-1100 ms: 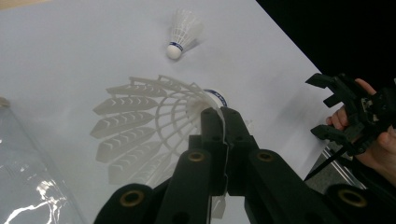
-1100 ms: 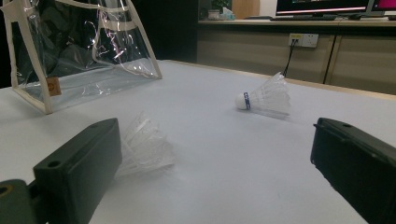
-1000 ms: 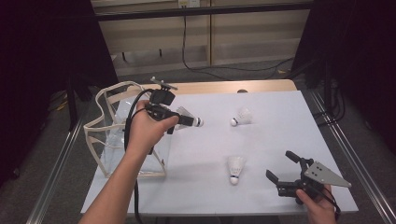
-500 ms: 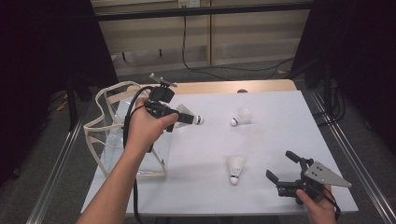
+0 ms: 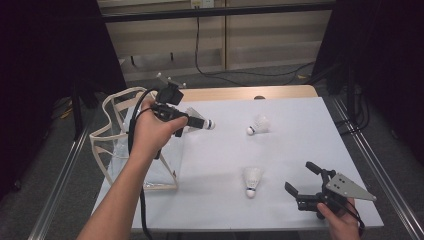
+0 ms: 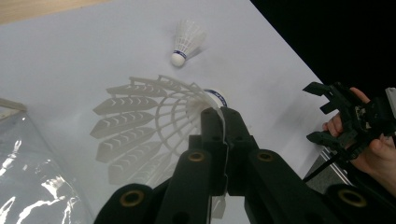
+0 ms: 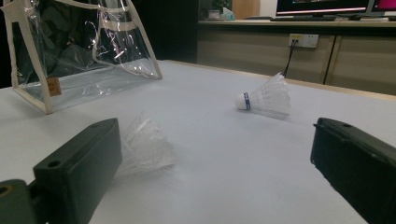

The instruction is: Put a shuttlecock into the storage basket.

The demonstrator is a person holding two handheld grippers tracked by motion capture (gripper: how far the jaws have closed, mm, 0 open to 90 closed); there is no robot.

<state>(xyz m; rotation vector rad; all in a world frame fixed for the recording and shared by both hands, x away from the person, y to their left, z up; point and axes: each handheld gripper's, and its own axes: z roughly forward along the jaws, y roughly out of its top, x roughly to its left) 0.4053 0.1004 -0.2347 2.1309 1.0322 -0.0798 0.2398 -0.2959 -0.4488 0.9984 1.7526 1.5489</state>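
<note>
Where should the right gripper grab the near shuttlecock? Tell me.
Probably the feather skirt of the near shuttlecock. It lies on its side, cork toward the person, skirt away. Bring the open right gripper in from its right, jaws straddling the skirt just behind the cork.

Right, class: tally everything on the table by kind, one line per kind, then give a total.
Shuttlecocks: 3, one held, one lying far, one lying near
Clear bags: 1
Total: 4
</note>
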